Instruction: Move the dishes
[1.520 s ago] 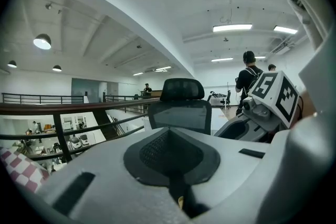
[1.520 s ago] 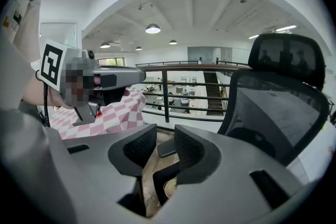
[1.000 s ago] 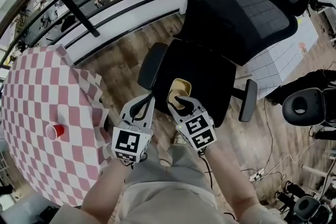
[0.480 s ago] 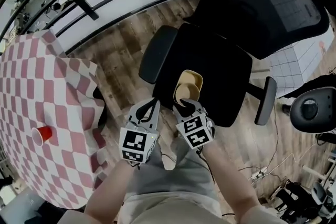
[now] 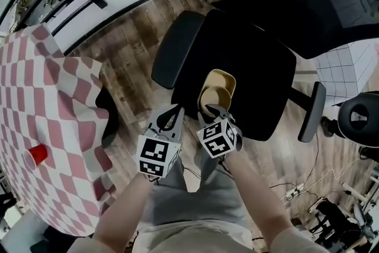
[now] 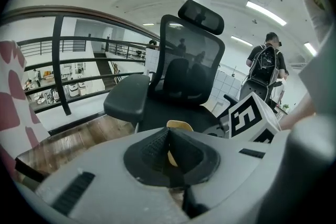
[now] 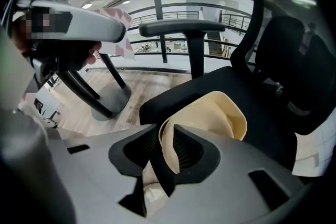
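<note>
Two nested cream dishes [image 5: 218, 89] hang just above the black chair seat [image 5: 260, 62]. My right gripper [image 5: 208, 111] is shut on their near rim, and its jaws have just been closing with that rim between them. The right gripper view shows the thin rim [image 7: 220, 113] clamped by the ribbed pads [image 7: 189, 149]. My left gripper [image 5: 172, 112] is beside it on the left, shut and empty. In the left gripper view its jaws [image 6: 168, 149] meet, with a bit of the dishes [image 6: 179, 125] showing behind them.
A chair armrest [image 5: 174, 47] lies left of the seat and another [image 5: 312, 112] to the right. A red-and-white checked table [image 5: 41, 98] with a red cup [image 5: 37, 156] stands at the left. Wooden floor [image 5: 130, 50] lies between; a second chair [image 5: 361, 118] sits far right.
Both grippers have sunk toward the chair seat, the right one carrying the cream dishes down with it. The left gripper stays beside it.
</note>
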